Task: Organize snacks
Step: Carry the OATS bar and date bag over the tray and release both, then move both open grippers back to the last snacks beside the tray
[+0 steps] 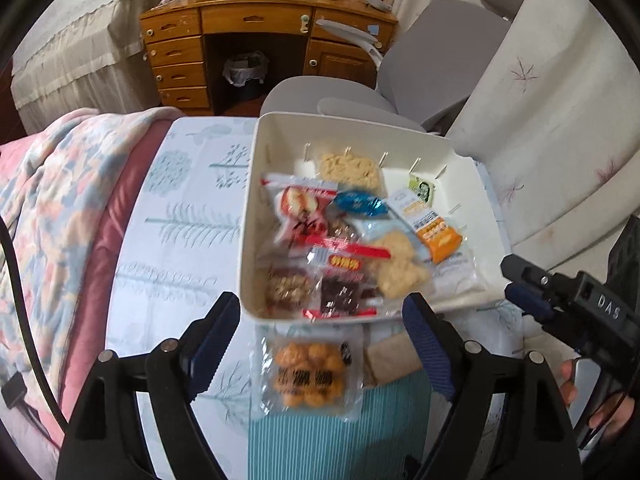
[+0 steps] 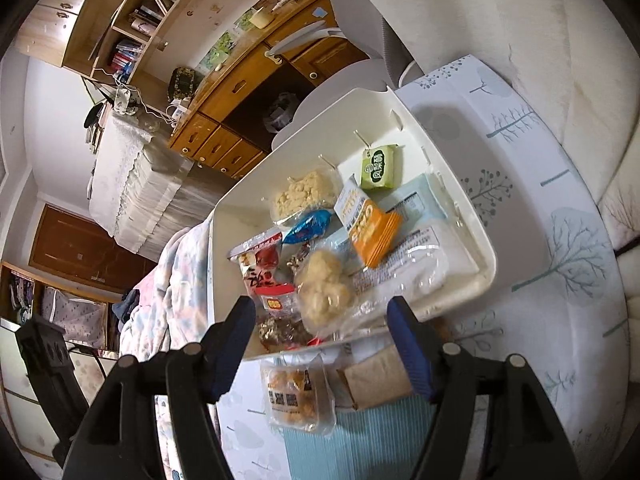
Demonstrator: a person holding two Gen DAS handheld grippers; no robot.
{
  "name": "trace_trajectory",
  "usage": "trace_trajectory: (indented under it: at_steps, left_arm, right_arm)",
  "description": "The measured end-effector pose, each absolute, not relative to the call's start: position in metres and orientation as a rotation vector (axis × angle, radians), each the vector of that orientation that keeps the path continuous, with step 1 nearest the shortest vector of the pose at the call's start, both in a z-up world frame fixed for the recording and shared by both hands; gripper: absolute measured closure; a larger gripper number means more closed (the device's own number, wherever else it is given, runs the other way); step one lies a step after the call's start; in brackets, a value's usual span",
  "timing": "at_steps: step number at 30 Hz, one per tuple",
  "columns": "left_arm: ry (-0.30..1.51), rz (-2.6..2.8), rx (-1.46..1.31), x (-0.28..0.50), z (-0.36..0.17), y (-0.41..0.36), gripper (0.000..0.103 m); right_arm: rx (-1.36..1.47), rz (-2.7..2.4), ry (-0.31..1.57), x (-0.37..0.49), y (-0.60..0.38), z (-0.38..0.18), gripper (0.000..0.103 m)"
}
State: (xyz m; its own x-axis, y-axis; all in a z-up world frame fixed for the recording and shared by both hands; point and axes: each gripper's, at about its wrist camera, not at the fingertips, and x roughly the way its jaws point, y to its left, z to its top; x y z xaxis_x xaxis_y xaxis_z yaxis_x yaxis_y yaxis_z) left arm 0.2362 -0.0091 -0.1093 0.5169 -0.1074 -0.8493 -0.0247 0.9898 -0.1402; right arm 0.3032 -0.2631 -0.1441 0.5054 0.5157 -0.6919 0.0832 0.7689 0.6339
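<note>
A white bin (image 1: 256, 184) (image 2: 486, 264) on the bed holds several wrapped snacks: an orange packet (image 1: 438, 236) (image 2: 370, 228), a blue candy (image 1: 358, 203) (image 2: 308, 226), a green packet (image 2: 378, 166) and pale rice cakes (image 1: 396, 268) (image 2: 324, 288). A clear bag of orange balls (image 1: 310, 374) (image 2: 296, 394) and a brown packet (image 1: 390, 360) (image 2: 376, 380) lie on the cloth in front of the bin. My left gripper (image 1: 320, 344) is open above the bag of balls. My right gripper (image 2: 324, 344) is open and empty over the bin's near edge; it also shows in the left wrist view (image 1: 528, 288).
A teal striped cloth (image 1: 332, 440) (image 2: 360, 440) lies under the near snacks. A pink floral blanket (image 1: 52, 216) is at the left. A grey chair (image 1: 432, 64) and a wooden desk (image 1: 260, 28) stand behind the bin. White cushions (image 1: 560, 120) rise at the right.
</note>
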Motion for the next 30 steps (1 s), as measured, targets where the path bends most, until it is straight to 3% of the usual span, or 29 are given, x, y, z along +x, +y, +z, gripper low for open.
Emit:
trace_trajectory:
  at_steps: [17,30]
  left_arm:
    - [1.001,-0.049,-0.094,0.16,-0.115,0.022,0.021]
    - [1.12,-0.086,-0.046,0.154,-0.156,0.025,0.021]
  right_arm:
    - [0.74,0.159,1.079,0.239,-0.25,-0.145,0.033]
    - [0.815,0.078,1.202,0.228,-0.239,-0.172,0.032]
